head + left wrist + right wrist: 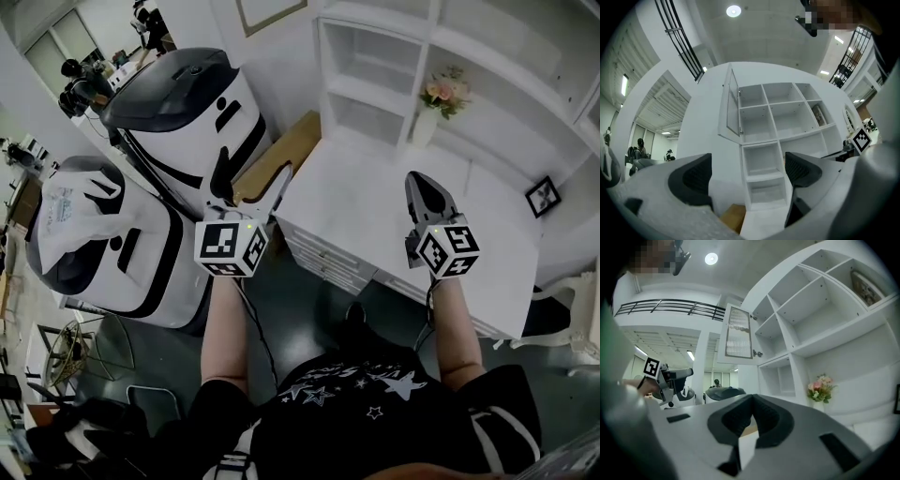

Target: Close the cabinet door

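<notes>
The left tongs [279, 183] are released, jaws wide apart with nothing between them. The right tongs [422, 187] are clenched on nothing. Both forearms reach forward side by side, with the tongs tilted up over the near edge of the table [375, 211]. The cabinet door [739, 333] stands swung open at 11 o'clock above the right tongs, well apart from both, beside the shelves [375, 89].

I saw a white cabinet door [739, 333] with ribbed glass, white shelves [370, 94] and a white desk [375, 202], and pink flowers [442, 91] in a white vase [424, 127].
</notes>
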Demonstrator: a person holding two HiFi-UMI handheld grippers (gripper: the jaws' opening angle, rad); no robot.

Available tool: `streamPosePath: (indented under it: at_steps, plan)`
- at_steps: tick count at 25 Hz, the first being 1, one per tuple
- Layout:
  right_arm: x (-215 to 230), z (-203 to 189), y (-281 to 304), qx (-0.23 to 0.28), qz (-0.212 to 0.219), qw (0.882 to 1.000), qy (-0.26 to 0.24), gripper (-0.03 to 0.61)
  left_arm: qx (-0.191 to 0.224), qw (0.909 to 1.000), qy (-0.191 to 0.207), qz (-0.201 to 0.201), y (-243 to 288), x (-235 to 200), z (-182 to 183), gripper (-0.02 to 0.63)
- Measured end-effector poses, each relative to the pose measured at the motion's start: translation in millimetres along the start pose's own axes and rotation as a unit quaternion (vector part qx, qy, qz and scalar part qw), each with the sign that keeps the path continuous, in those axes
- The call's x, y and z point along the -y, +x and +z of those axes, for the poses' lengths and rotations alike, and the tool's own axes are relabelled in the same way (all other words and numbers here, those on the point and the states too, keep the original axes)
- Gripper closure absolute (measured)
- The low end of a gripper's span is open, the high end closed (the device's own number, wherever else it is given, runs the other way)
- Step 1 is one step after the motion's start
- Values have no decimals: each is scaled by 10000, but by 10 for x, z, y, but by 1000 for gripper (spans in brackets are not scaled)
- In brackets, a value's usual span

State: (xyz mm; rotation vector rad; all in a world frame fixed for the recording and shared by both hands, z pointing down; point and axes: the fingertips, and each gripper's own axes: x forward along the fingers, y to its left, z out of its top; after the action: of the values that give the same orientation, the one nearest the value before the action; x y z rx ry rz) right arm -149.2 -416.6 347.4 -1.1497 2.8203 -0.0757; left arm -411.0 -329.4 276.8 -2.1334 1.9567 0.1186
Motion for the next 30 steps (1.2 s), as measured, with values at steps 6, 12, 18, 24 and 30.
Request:
streamPosePath:
  at_steps: [6, 12, 18, 24, 30]
  plan:
    - [243, 200, 518, 156, 186, 9997, -88, 572, 224, 9995, 191, 112, 544, -289, 206, 132]
    - [548, 440, 833, 344, 225, 9991, -51, 572, 260, 9988, 301, 298, 1151, -547, 374, 132]
    - [644, 470, 1079, 370, 439, 9983, -87, 572, 267, 9977, 165, 596, 1488, -792, 420, 132]
    - [704, 503, 1257, 425, 633, 9971, -86, 572, 315, 9955, 381, 806, 1666, -907, 468, 133]
    - [757, 547, 1342, 501, 780, 9957, -79, 572, 385, 9940, 498, 890, 1735, -902, 567, 137]
